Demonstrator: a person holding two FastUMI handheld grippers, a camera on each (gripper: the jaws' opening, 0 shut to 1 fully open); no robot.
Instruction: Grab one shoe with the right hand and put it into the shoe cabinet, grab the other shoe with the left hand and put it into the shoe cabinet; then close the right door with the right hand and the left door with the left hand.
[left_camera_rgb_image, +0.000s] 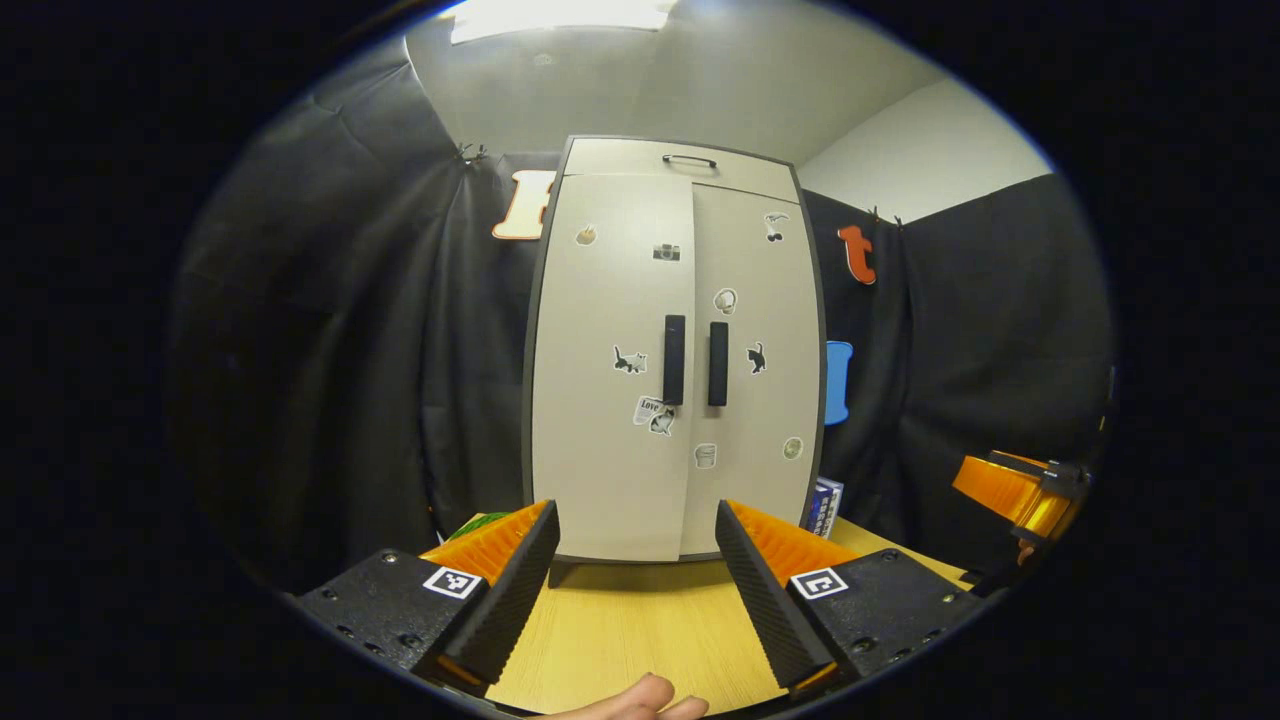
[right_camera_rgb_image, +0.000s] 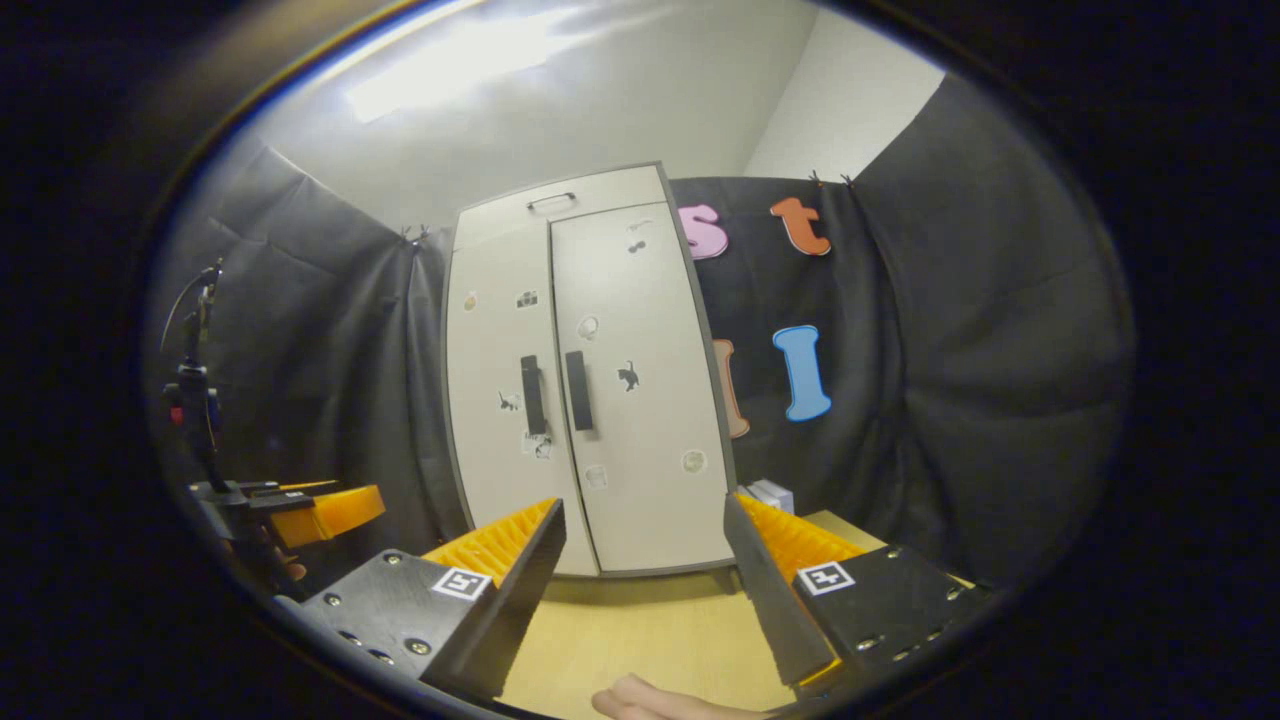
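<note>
The shoe cabinet (left_camera_rgb_image: 672, 360) stands on the tabletop (left_camera_rgb_image: 640, 620) straight ahead of the left gripper (left_camera_rgb_image: 635, 545), both doors closed. Both the left gripper and the right gripper (right_camera_rgb_image: 645, 545) are spread wide, grasping nothing.

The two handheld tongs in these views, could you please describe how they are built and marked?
Each tool has two wedge-shaped fingers with ribbed inner faces, fixed to black plates with visible screws. Every plate carries a square black-and-white marker tag. The left tongs and right tongs look alike. The right gripper view shows the left tool farther off, with an orange body on a black frame and a thin cable rising above it.
</note>
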